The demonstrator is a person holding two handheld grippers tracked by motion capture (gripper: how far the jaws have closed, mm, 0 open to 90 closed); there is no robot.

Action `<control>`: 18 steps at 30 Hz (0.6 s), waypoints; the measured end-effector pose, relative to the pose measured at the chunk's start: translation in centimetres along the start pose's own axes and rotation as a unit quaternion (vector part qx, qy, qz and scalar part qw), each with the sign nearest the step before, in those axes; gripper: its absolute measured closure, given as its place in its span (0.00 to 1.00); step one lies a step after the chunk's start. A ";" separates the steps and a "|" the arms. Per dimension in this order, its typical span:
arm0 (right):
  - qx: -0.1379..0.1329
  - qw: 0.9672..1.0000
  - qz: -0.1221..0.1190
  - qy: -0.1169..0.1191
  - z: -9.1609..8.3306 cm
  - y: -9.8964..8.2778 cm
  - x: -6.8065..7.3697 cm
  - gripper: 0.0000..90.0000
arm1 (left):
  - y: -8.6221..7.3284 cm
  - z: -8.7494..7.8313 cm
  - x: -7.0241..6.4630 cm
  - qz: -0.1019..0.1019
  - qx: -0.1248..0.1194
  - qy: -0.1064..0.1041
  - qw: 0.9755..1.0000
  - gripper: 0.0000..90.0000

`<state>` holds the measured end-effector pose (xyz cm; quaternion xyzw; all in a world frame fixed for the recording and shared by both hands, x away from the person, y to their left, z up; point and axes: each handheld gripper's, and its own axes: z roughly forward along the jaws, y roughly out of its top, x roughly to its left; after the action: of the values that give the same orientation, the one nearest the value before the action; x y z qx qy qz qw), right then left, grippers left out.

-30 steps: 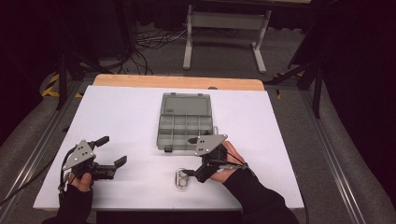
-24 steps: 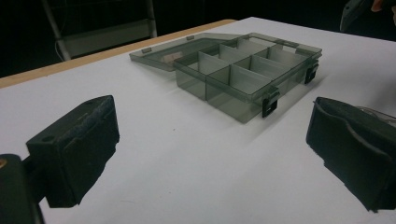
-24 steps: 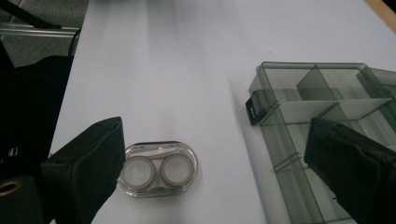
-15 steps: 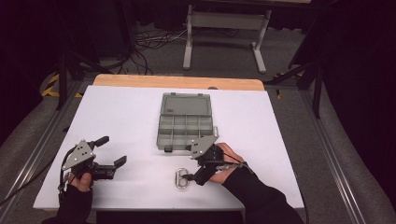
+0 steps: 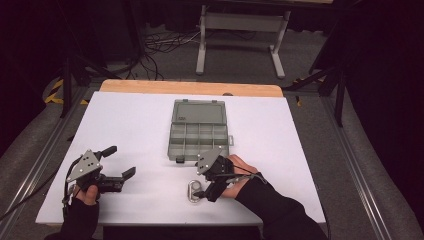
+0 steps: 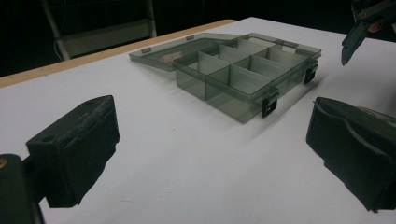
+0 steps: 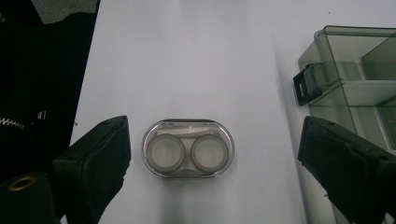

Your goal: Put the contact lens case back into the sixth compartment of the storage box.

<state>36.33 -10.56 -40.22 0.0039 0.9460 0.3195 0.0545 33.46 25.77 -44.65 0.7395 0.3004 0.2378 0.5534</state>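
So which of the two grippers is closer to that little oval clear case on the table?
The right. The right gripper hangs just over the oval case, which lies between its spread jaws, untouched. The left gripper sits well off toward the table's left side.

I am looking down on a table (image 5: 125,125) covered with a white sheet, with a strip of bare light wood (image 5: 150,87) along its far edge. Grey carpeted floor (image 5: 320,65) surrounds it, and the room beyond falls off into darkness. Past the far edge I see a pale metal frame stand (image 5: 240,22) with two splayed feet, and to its left a tangle of cables (image 5: 162,47) lies on the floor. Metal rails (image 5: 355,170) run along both long sides of the table. A patch of yellow and black hazard tape (image 5: 55,92) marks the floor at the left. Dark stand legs (image 5: 327,80) cross at the right.
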 end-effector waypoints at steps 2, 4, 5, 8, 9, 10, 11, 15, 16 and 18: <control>0.005 1.000 -0.003 0.003 0.2 0.1 0.0 0.11 | 0.0 0.0 0.0 0.000 0.000 0.000 1.000 0.04; 0.013 1.000 -0.003 0.006 0.4 0.2 0.1 0.11 | 0.0 0.0 0.0 -0.001 -0.001 0.001 1.000 0.04; 0.015 1.000 -0.004 0.008 0.5 0.2 0.1 0.11 | 0.0 0.0 0.0 -0.001 -0.001 0.001 1.000 0.04; 0.023 1.000 -0.006 0.013 0.7 0.2 0.1 0.11 | 0.0 0.0 0.0 -0.001 0.000 0.000 1.000 0.04; 0.026 1.000 -0.007 0.015 0.8 0.2 0.2 0.11 | 0.0 0.0 0.0 -0.001 -0.002 0.000 1.000 0.04; 0.029 0.999 -0.007 0.016 0.8 0.1 0.2 0.11 | 0.0 0.0 0.0 0.000 -0.003 -0.001 1.000 0.04; 0.031 0.999 -0.007 0.017 0.9 0.1 0.2 0.11 | 0.0 0.0 0.0 -0.001 -0.003 -0.001 1.000 0.04; 0.039 0.999 -0.006 0.025 1.1 0.1 0.2 0.12 | 0.0 0.0 0.1 -0.002 -0.002 -0.002 1.000 0.04; 0.044 0.999 -0.005 0.030 1.3 0.0 0.2 0.12 | 0.0 0.0 0.0 -0.001 -0.002 -0.003 1.000 0.04; 0.048 0.998 -0.004 0.033 1.4 0.0 0.2 0.12 | 0.0 0.0 0.0 0.000 -0.002 -0.003 1.000 0.04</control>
<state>36.25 -9.67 -41.35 -0.0078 0.9616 0.2734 0.0246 33.51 25.76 -44.69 0.7389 0.2984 0.2366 0.5558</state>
